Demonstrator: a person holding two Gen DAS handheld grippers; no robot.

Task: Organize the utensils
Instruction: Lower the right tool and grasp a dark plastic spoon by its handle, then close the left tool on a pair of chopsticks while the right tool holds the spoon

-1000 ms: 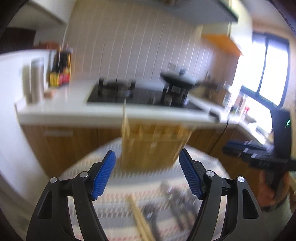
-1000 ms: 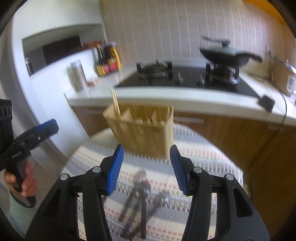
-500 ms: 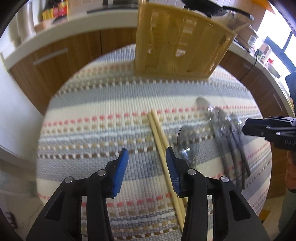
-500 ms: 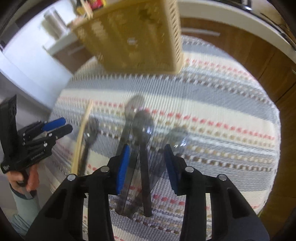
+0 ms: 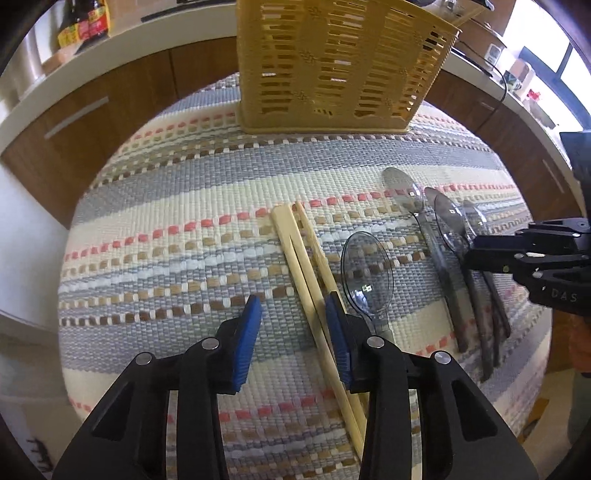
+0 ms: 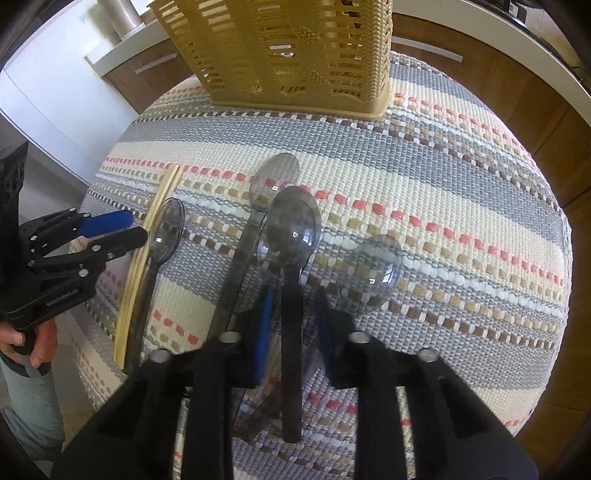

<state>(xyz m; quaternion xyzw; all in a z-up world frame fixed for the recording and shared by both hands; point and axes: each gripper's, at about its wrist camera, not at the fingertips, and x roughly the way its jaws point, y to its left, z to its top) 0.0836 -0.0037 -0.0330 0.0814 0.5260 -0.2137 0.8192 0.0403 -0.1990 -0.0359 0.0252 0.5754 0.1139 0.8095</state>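
Note:
A pair of wooden chopsticks [image 5: 295,251] lies on the striped woven mat [image 5: 184,221]. My left gripper [image 5: 293,326] is low over them, its jaws closing with the chopsticks between them, close to the right pad and not pinched. Several dark see-through spoons lie to the right. One spoon [image 6: 293,229] has its handle between the closing jaws of my right gripper [image 6: 293,323], with small gaps still showing on both sides. Another spoon [image 5: 367,273] lies beside the chopsticks. A yellow slotted utensil basket [image 5: 332,66] stands at the mat's far edge.
The round table drops off just past the mat on all sides. Wooden cabinets under a white counter curve behind it, with sauce bottles [image 5: 85,26] at the far left. A person's hand [image 6: 29,343] holds the left gripper [image 6: 125,229] at the table's left edge.
Both grippers have tipped down from facing the counter and sunk close to the mat. Their jaws have narrowed, the left around the chopsticks, the right around a spoon handle.

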